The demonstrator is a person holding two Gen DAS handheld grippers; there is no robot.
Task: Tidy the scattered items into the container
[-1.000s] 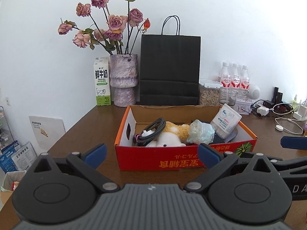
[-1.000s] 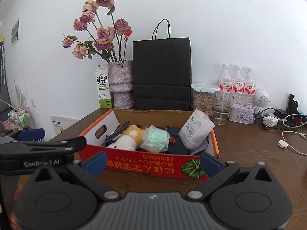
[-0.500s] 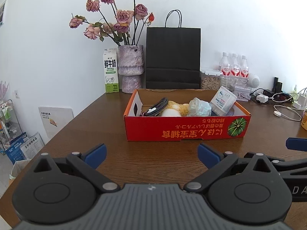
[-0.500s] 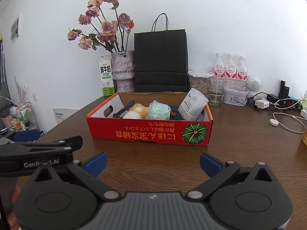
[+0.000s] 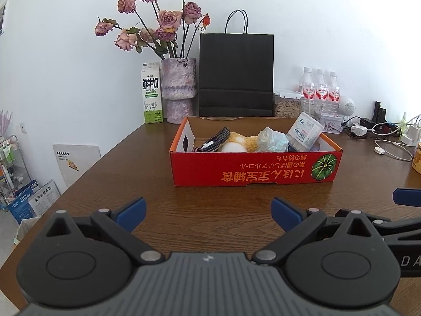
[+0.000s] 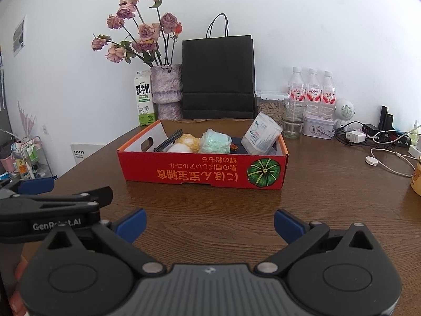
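Observation:
A red cardboard box [image 5: 252, 173] [image 6: 202, 173] sits on the brown wooden table, well ahead of both grippers. Inside it lie a braided cable [image 5: 214, 142], a white and yellow plush toy [image 5: 238, 144] [image 6: 184, 143], a crumpled pale green pack [image 5: 272, 141] [image 6: 215, 143] and a white round tub [image 5: 305, 131] [image 6: 260, 134] leaning at the right end. My left gripper [image 5: 208, 212] is open over bare table, holding nothing. My right gripper [image 6: 209, 222] is open too and holds nothing. The left gripper's side shows at the left of the right wrist view.
Along the wall stand a milk carton [image 5: 151, 93], a vase of dried roses [image 5: 179, 89], a black paper bag [image 5: 235, 75], a jar, a glass and three water bottles [image 5: 319, 87]. Chargers and white cables [image 5: 389, 147] lie at the right. The table's left edge [image 5: 79, 181] drops off.
Both grippers have pulled back from the box, which now looks smaller and farther away. More bare table shows in front of it. Both stay open.

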